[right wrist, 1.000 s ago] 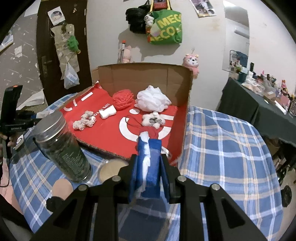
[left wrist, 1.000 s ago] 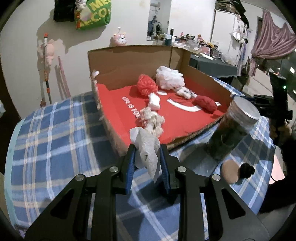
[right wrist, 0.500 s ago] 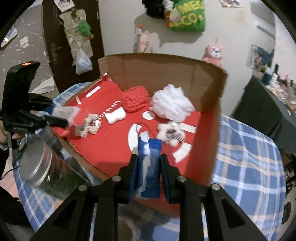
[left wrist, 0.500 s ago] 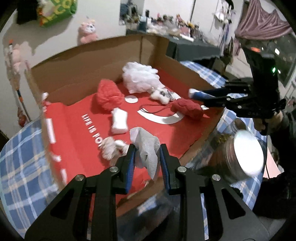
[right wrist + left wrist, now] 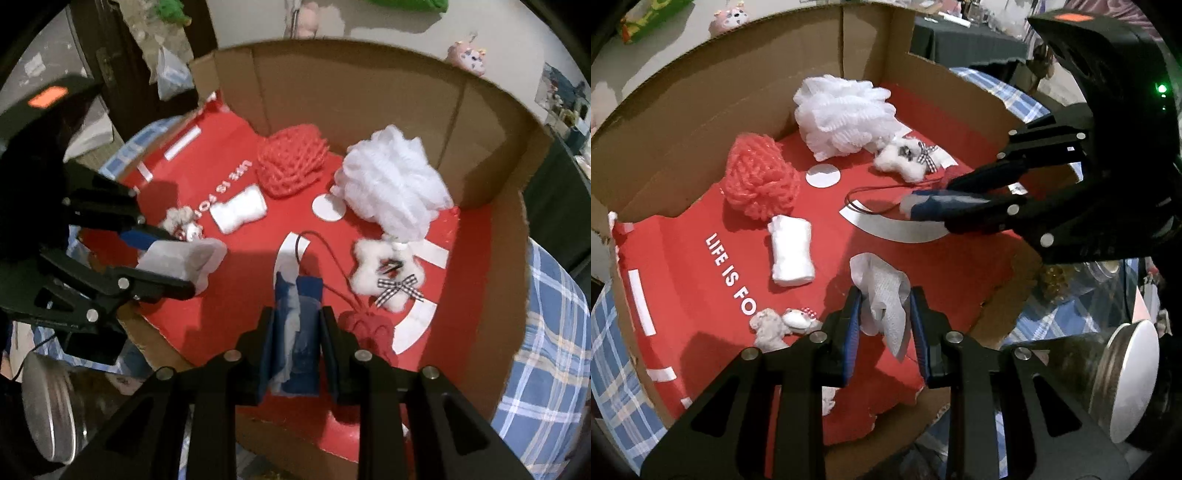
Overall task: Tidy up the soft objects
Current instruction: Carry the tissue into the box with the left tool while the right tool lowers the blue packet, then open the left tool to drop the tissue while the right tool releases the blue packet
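**Both grippers loaded and over the box, drop-off is next**

So the step in hand looks like delivery. The left hand-held gripper is closed down on a crumpled white cloth, pinched between the blue pads with the loose end dangling. The right hand-held gripper is clamped the same way on a blue cloth with a bit of white in the fold. Both are hanging over the red floor of the cardboard box, near its open front edge, neither cloth touching the floor as far as I can tell.

Already lying in the box: a white mesh pouf and a red knitted ball toward the back wall, a small white roll in the middle, a fluffy white star with a checked bow, a little plush near the front, and a dark red pouch with a cord just beside the right gripper.

My guess for the next move: lower each cloth onto a bare red patch, open the jaws, back out. The right one needs to steer clear of that cord. There's a metal-lidded jar on the counter just outside the box, so watch the exit.
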A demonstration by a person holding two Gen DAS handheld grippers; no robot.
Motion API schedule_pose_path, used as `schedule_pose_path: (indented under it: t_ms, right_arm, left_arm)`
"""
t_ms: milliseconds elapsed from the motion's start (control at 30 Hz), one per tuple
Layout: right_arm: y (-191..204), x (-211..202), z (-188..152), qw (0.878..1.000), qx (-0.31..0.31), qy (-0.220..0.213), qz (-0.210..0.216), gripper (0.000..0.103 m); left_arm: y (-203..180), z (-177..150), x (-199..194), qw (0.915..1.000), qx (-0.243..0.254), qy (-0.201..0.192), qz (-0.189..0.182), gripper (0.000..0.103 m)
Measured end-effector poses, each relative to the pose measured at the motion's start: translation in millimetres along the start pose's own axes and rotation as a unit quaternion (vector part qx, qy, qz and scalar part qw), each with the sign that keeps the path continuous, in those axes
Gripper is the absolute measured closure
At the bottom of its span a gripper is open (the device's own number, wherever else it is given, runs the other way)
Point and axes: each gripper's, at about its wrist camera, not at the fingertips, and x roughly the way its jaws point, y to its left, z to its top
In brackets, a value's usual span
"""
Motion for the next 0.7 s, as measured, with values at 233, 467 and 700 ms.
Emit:
schedule_pose_path:
  t_ms: [233, 467, 700]
  right_arm:
    - [2, 19, 5, 0.999, -0.016, 0.043, -0.006, 0.077]
    - [0, 26, 8, 0.998, -0.015, 0.06, -0.004, 0.076]
    - [-1, 35, 15, 0.997, -0.011, 0.075, 0.002, 0.075]
  left_arm:
    - [1, 4, 9, 0.9998, 0.004, 0.018, 0.003, 0.079]
    - [-1, 6, 15, 0.9996, 0.013, 0.023, 0.013, 0.079]
    - [-2, 9, 21, 0.9994, 0.013, 0.027, 0.019, 0.078]
